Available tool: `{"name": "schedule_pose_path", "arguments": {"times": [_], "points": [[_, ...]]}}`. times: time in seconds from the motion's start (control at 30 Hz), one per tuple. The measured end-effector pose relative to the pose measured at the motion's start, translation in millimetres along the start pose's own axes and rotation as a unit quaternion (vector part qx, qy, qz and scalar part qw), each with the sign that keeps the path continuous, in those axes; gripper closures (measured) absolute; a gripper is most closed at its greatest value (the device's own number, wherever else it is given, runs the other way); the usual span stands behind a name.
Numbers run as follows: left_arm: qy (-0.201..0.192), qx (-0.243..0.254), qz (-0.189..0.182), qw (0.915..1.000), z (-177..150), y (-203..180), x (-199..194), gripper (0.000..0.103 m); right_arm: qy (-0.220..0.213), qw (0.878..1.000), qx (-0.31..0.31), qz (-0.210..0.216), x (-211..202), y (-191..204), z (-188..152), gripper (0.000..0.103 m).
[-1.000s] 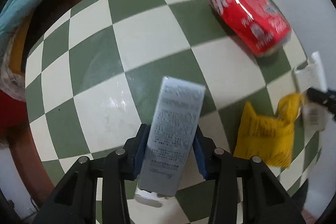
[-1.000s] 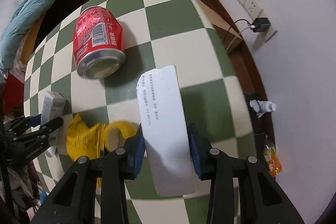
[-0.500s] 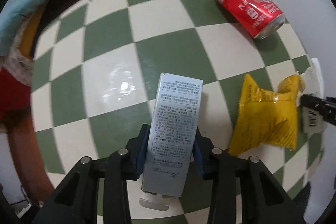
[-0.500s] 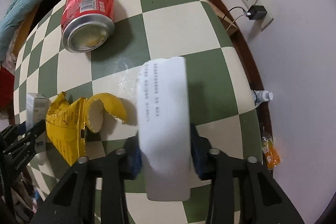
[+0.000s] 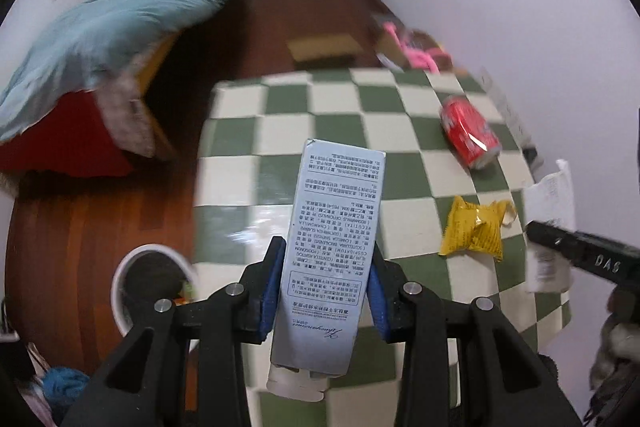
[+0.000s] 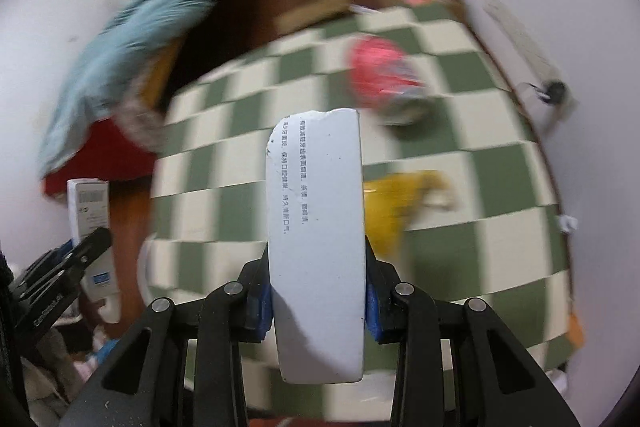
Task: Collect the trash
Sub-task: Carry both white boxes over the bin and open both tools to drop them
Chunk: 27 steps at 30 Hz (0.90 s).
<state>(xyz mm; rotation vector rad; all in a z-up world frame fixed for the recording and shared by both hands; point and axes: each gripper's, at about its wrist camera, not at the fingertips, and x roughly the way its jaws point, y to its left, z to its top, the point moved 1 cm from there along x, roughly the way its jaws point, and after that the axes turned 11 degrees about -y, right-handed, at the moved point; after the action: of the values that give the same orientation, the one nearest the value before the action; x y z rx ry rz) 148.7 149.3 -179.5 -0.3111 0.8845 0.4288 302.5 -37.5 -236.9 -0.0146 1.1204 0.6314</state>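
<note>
A: The left wrist view is the sharp one. The left tongs (image 5: 325,291) are clamped on a pale blue carton (image 5: 332,247), its blue pads pressing both long sides, held above the green-and-cream checkered desk (image 5: 344,115).

B: And the right wrist view?

A: Blurred. The right tongs (image 6: 318,293) grip a white torn package (image 6: 318,239), printed text running along its length, narrow gap, pads tight on both sides.

B: What is left on the desk?

A: A red drink can (image 5: 470,131) lying on its side toward the far right, and a crumpled yellow wrapper (image 5: 476,229) nearer, right of the carton. In the right wrist view both are only smears: the can (image 6: 384,79) pinkish-red, the wrapper (image 6: 394,203) just beside the white package.

B: Anything one view has alone?

A: The left wrist view shows a white round bin (image 5: 150,287) on the wooden floor (image 5: 68,235), near-left of the desk, with dark contents. It also catches the right tongs at its right edge, holding the white package (image 5: 550,211). The right wrist view shows a wall socket with a plug (image 6: 554,91) at far right, and the left tongs (image 6: 68,267) with the carton (image 6: 88,211) at its left edge.

B: The blue bedding?

A: Far left in both (image 5: 112,15).
</note>
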Motion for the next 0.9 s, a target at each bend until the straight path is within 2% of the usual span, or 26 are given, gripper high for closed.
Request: {"name": "schedule_pose_path", "arguments": {"times": [0.23,0.33,0.43,0.57,0.67,0.8,0.9], "points": [[-0.046,-0.082,0.04,0.9947,-6,122,-69,0.069,0.01,0.992,-0.071,0.108,-3,151,-21,0.066],[-0.045,-0.12,0.053,0.9903,-19,170,-78,0.069,0.029,0.984,-0.102,0.14,15,218,-40,0.066],[-0.028,-0.16,0.065,0.9845,-41,219,-69,0.069,0.058,0.978,-0.127,0.153,49,274,-64,0.066],[0.016,-0.215,0.072,0.9738,-73,279,-32,0.069,0.093,0.974,-0.161,0.131,111,330,-94,0.066],[0.055,-0.25,0.064,0.9646,-96,318,4,0.069,0.125,0.971,-0.17,0.112,156,349,-109,0.066],[0.098,-0.288,0.052,0.9512,-121,352,50,0.068,0.166,0.966,-0.177,0.084,216,367,-128,0.066],[0.114,-0.3,0.048,0.9459,-133,363,73,0.068,0.193,0.962,-0.18,0.07,253,374,-142,0.066]]}}
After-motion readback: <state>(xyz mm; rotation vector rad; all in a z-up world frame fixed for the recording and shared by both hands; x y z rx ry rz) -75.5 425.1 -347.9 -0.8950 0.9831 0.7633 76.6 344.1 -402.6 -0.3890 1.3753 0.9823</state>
